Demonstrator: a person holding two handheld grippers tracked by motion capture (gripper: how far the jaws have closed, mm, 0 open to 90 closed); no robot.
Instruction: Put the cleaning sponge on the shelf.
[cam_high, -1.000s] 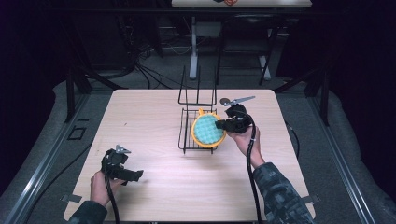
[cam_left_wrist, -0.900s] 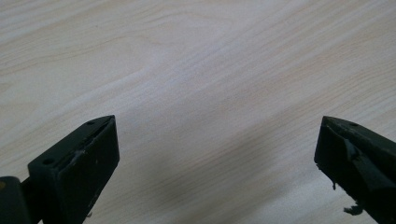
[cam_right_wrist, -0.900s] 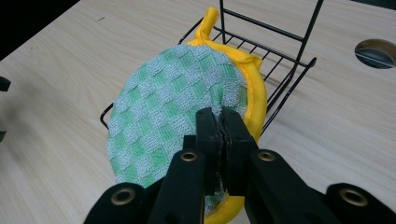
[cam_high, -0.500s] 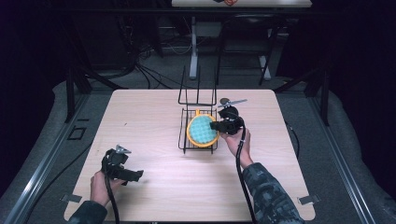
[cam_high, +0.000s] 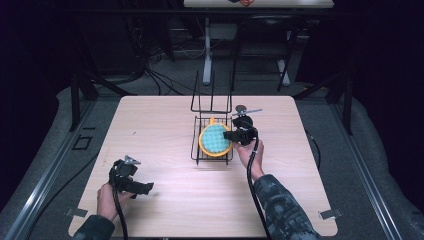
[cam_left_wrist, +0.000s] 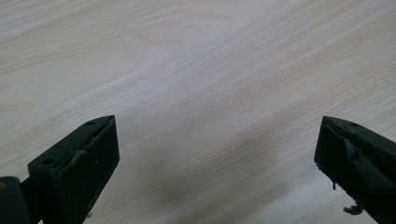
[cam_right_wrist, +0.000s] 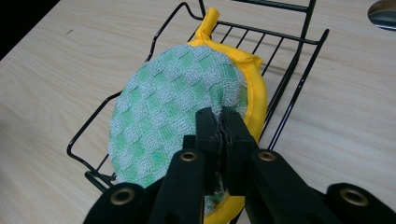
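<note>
On a pale wood-grain table (cam_high: 165, 120) ringed by dark floor with loose cables (cam_high: 165, 82), the right gripper (cam_high: 234, 135) pinches the edge of a round green-checked, yellow-rimmed pad (cam_right_wrist: 182, 112) lying in the black wire rack (cam_high: 196, 150) near the table's centre, while the left gripper (cam_high: 145, 188) rests wide apart over bare wood near the front left corner.

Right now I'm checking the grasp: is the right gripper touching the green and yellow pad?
Touching. In the right gripper view, the right gripper has its jaws pinched on the near edge of the pad lying in the wire rack.
</note>
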